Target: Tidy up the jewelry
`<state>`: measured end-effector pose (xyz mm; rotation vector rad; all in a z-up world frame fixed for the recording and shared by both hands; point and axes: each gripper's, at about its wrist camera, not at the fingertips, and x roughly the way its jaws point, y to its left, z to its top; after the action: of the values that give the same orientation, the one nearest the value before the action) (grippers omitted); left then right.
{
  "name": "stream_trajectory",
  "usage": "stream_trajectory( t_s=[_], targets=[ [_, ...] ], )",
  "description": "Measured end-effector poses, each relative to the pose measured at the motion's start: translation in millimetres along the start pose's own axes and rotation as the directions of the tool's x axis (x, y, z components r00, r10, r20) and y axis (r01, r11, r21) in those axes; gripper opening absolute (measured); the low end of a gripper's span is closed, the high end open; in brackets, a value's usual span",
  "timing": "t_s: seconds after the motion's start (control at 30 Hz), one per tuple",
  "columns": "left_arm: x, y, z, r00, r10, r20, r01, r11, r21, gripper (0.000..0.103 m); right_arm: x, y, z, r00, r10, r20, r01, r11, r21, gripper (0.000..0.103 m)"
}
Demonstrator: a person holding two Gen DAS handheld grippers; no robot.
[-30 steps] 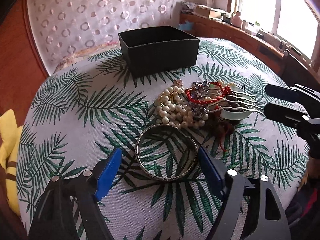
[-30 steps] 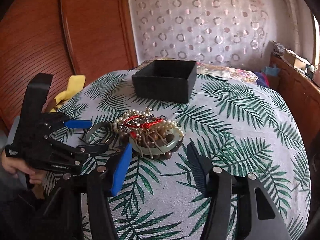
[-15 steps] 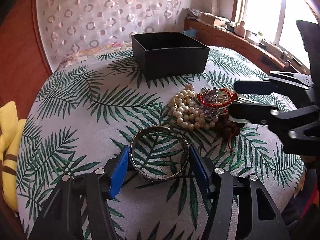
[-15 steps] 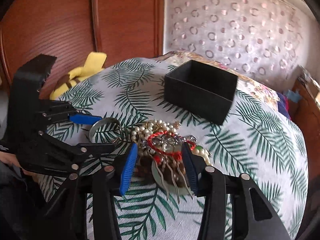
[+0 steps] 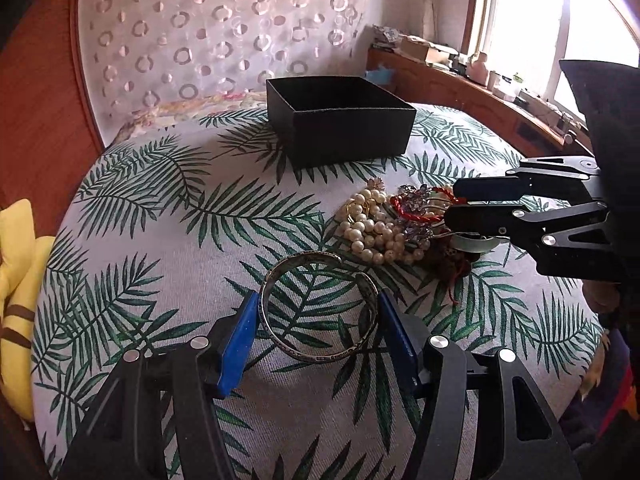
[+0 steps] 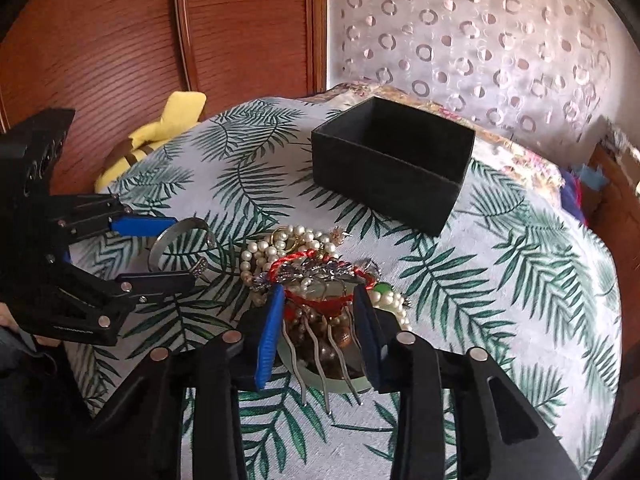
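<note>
A silver bangle (image 5: 320, 357) lies on the leaf-print cloth near the front edge. My left gripper (image 5: 318, 332) is shut on it, a blue pad against each side; the right wrist view shows the bangle (image 6: 176, 232) in that gripper (image 6: 182, 250) too. To its right is a tangle of pearls (image 5: 372, 236), a red cord (image 6: 320, 302), a pronged hair comb (image 6: 294, 352) and a pale green ring (image 6: 314, 382). My right gripper (image 6: 318, 296) straddles comb and cord, its jaws closing, the pads not clearly pressing. An open black box (image 5: 348, 136) stands behind.
A yellow plush toy (image 5: 16, 300) lies off the table's left edge beside the wooden wardrobe (image 6: 120, 40). A cluttered window ledge (image 5: 460, 68) runs along the right. The round table (image 5: 160, 240) drops away on every side. A person's hand (image 6: 8, 320) holds the left gripper.
The left jaws narrowed onto the bangle and then held still. The right gripper moved in over the jewelry pile, and its jaws kept narrowing around the comb and red cord.
</note>
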<state>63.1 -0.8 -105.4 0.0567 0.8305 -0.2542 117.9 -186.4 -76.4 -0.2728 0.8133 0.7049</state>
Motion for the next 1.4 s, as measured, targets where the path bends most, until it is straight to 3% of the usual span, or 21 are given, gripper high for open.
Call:
stream_trajectory(
  t_s=[0.07, 0.23, 0.27, 0.3, 0.93, 1.4],
  targets=[
    [-0.3, -0.5, 0.1, 1.0, 0.0, 0.001, 0.0, 1.0, 0.0, 0.057, 1.3, -2.8, -0.2, 1.0, -0.005, 0.001, 0.005, 1.0, 0.008, 0.027],
    [-1.3, -1.0, 0.5, 1.0, 0.0, 0.004, 0.0, 1.0, -0.001, 0.057, 1.0, -1.5, -0.7, 1.0, -0.004, 0.007, 0.004, 1.0, -0.001, 0.025],
    [-1.5, -1.0, 0.7, 1.0, 0.001, 0.004, -0.001, 1.0, -0.002, 0.057, 0.1, -1.6, -0.6, 1.0, -0.006, 0.011, 0.006, 1.0, -0.003, 0.01],
    [-1.9, -0.5, 1.2, 1.0, 0.002, 0.007, -0.002, 1.0, -0.003, 0.057, -1.3, -1.7, -0.4, 1.0, -0.018, 0.017, 0.018, 1.0, -0.006, 0.008],
    [-15.5, 2.0, 24.3, 0.997, 0.016, 0.073, -0.015, 1.0, -0.004, 0.057, -40.9, -13.9, 28.7, 0.988, -0.053, 0.144, 0.057, 0.998, -0.021, 0.008],
    [-9.5, 2.4, 74.7, 0.991, 0.015, 0.131, -0.016, 1.0, 0.01, 0.057, -40.4, -42.0, 76.1, 0.966, -0.131, 0.223, 0.134, 0.991, 0.002, 0.008]
  ],
)
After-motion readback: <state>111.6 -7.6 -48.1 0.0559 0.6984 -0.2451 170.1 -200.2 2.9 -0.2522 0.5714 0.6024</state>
